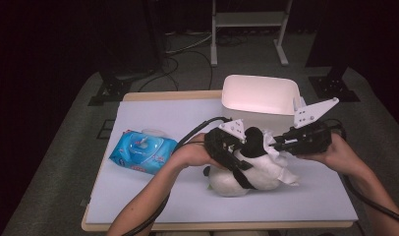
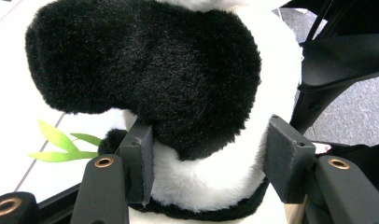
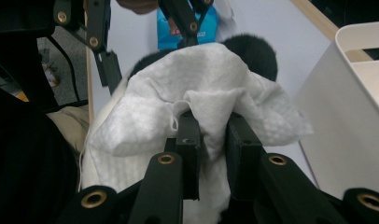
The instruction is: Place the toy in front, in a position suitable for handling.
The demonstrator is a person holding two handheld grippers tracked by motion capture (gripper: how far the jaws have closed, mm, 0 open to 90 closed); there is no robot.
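From above, my counter (image 1: 138,196) carries one plush panda (image 1: 237,182), one blue wipes pack (image 1: 143,152) and one white bin (image 1: 259,96). My left tool (image 1: 237,152) and right tool (image 1: 281,142) meet over the panda at mid-counter. Along my left tool (image 2: 208,163), two pads clamp the panda's (image 2: 145,70) body. Along my right tool (image 3: 211,140), two pads pinch one white wipe (image 3: 201,88) draped against the panda.

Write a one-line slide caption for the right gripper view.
Right tongs pinch a white wipe draped over a plush panda, beside a white bin.
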